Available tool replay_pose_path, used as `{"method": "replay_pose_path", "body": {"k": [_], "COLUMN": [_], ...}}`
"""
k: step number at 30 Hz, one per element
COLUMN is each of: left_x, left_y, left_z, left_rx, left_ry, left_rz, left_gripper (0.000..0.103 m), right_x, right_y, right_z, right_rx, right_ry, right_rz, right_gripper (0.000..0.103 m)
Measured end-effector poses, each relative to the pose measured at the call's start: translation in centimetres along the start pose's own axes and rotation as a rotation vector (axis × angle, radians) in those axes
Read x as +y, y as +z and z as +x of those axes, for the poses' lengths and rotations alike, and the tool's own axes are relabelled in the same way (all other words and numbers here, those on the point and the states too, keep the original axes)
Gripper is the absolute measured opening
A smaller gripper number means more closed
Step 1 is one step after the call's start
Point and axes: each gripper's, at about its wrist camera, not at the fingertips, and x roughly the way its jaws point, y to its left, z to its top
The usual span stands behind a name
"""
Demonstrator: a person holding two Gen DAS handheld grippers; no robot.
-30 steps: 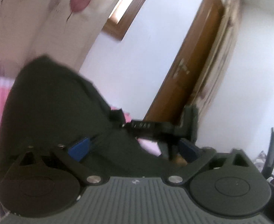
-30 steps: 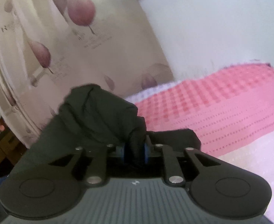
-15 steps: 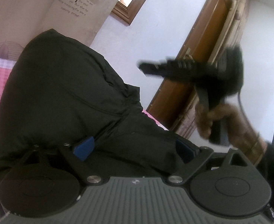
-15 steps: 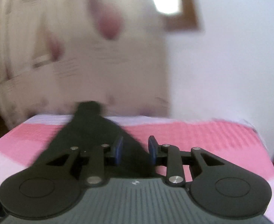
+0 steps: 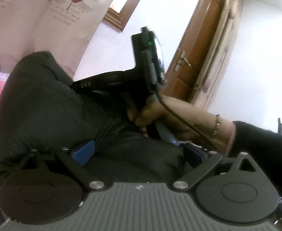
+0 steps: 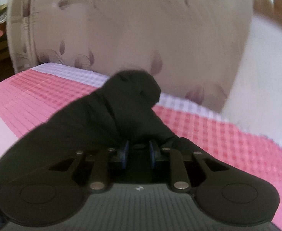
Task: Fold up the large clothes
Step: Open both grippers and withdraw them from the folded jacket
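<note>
Dark garment bunched between both tongs above the pink bed

The right gripper (image 6: 138, 151) has its blue pads (image 6: 124, 152) drawn near each other, pinching a fold of the black garment (image 6: 106, 119), which rises in a rounded hump just beyond the pads and drapes down to the left over the gripper's body. The left gripper (image 5: 139, 152) has its blue pads (image 5: 83, 152) spread wide, with the same black garment (image 5: 44, 105) heaped between them and over the left one; whether the fingers actually press the cloth I cannot tell. Beyond the garment in the left wrist view, the person's right hand (image 5: 160, 115), with a bead bracelet at the wrist, grips the handle of the other tool.

Under the garment lies the bedcover (image 6: 227, 140), pink with a waffle-like check and a pale lilac band at its far edge. Behind the garment hangs a cream curtain (image 6: 141, 28) printed with mauve leaves, blurred in the right wrist view. To the right of the garment stand a white wall (image 5: 160, 19) and a brown wooden door (image 5: 202, 48) with a metal handle
</note>
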Motion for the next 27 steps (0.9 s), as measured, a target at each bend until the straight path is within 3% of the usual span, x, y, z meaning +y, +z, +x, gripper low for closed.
{"method": "replay_pose_path", "body": {"k": [10,19,22,27], "left_x": [1.1,3.0,3.1,2.9], "left_y": [-0.3,0.0,-0.1,-0.2], "left_z": [0.1,0.1,0.1,0.4], "left_rx": [0.006,0.034,0.041,0.064], "left_ry": [-0.015,-0.011,-0.004,0.014], "left_rz": [-0.008,-0.092,-0.092,-0.079], "left_gripper": [0.091,0.069,0.067,0.067], "right_x": [-0.1,0.1,0.4,-0.8], "right_y": [-1.2,-1.5,-1.5,-0.8], "right_z": [2.9,3.3,3.2,2.0], "right_rx": [0.015,0.001,0.001,0.008], "right_ry": [-0.041,-0.114,-0.147,-0.115], "right_rz": [0.031,0.028,0.012,0.033], "right_gripper": [0.019,0.019,0.019,0.023]}}
